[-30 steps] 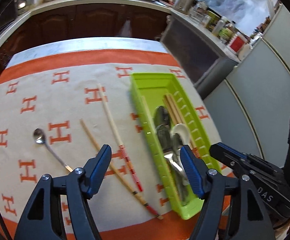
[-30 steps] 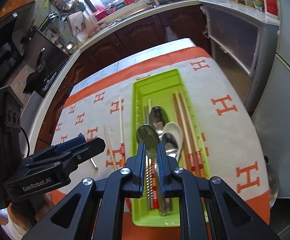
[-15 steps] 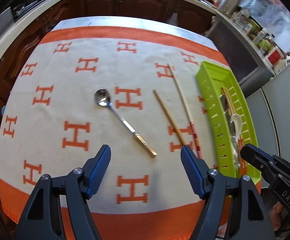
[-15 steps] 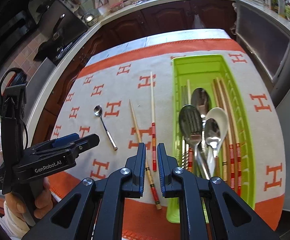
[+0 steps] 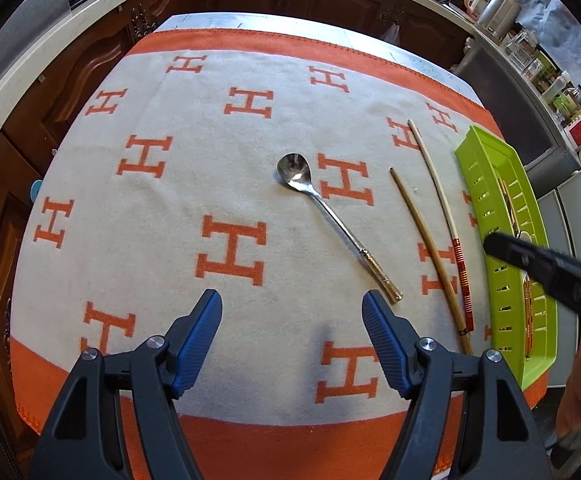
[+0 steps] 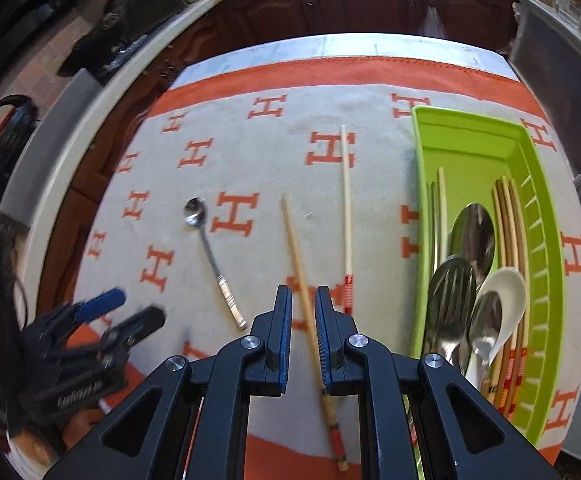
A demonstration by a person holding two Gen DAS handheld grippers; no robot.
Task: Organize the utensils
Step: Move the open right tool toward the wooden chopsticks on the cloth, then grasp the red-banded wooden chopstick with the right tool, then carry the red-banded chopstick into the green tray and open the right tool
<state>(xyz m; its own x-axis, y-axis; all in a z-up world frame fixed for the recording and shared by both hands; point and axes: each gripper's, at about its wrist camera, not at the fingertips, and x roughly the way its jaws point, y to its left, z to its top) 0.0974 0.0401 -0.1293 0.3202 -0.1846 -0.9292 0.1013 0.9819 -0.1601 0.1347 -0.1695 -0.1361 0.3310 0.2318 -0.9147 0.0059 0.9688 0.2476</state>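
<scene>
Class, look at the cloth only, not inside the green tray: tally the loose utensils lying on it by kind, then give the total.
Spoons: 1, the small metal spoon
Chopsticks: 2, the darker chopstick and the pale chopstick with red bands
Total: 3

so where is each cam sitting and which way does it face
Left wrist view: sits on the left gripper, aimed steeply down at the H-patterned cloth and a long-handled spoon; its own wide-apart blue fingers show, with the right gripper crossing the right edge.
Right wrist view: sits on the right gripper, aimed steeply down between the loose chopsticks and the green utensil tray; its nearly closed fingers show, and the left gripper, blurred, lower left.
Shared: spoon, both loose chopsticks, tray, cloth.
</scene>
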